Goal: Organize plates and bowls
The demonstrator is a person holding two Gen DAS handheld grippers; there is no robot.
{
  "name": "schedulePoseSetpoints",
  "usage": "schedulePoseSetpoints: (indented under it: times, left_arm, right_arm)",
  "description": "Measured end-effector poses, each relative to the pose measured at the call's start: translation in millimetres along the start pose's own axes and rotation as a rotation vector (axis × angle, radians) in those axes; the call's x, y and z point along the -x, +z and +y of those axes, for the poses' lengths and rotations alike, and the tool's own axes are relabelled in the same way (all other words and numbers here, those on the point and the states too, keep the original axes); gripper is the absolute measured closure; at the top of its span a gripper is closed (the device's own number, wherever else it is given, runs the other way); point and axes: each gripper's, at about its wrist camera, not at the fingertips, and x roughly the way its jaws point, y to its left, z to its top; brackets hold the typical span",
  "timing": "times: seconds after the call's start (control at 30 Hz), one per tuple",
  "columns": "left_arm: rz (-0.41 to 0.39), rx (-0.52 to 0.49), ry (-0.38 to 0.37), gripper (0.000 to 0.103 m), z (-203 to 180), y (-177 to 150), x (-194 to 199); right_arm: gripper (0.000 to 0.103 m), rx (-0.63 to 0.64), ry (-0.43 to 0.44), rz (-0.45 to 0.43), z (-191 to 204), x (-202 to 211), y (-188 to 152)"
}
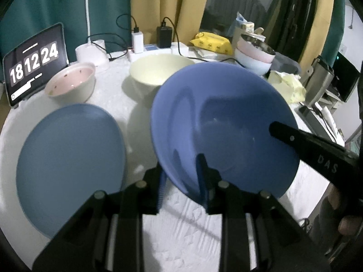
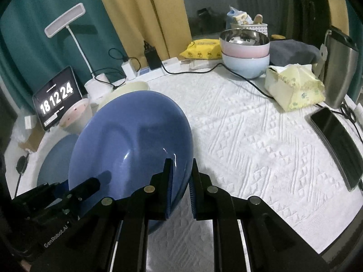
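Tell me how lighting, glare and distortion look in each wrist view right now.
Left wrist view: dim, bluish, fisheye bending at the edges; the blue bowl shows soft shadows and no harsh glare, and the clock screen reads clearly. Right wrist view: the same bowl carries small bright glints near its rim, and the white tablecloth texture is sharp.
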Motion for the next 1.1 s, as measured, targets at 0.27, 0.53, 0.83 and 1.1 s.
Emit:
schedulePoseSetpoints:
  times: [0.27, 0.53, 0.83, 1.1]
  left_arm:
    - [0.023, -0.018, -0.024, 0.075, -4.6, -9.1, 12.1]
    - [0.041, -0.032, -0.039, 0.072, -4.3, -12.0, 14.5]
    - [0.03, -0.013, -0.071, 0.066, -4.8, -8.0, 31.4]
    - [0.052, -0.022, -0.078, 0.066, -5.6, -13.8, 36.3]
  right_arm:
    - [0.086, -0.01, 0.009, 0.027, -1.0, 10.0, -1.8]
    - [0.085, -0.02, 0.013, 0.055, -2.4, 5.8, -2.9]
    - [0.078, -0.039, 0.031, 0.07, -1.8, 9.6, 4.8]
    - [0.07, -0.013, 0.035, 0.105, 4.7, 11.7, 0.5]
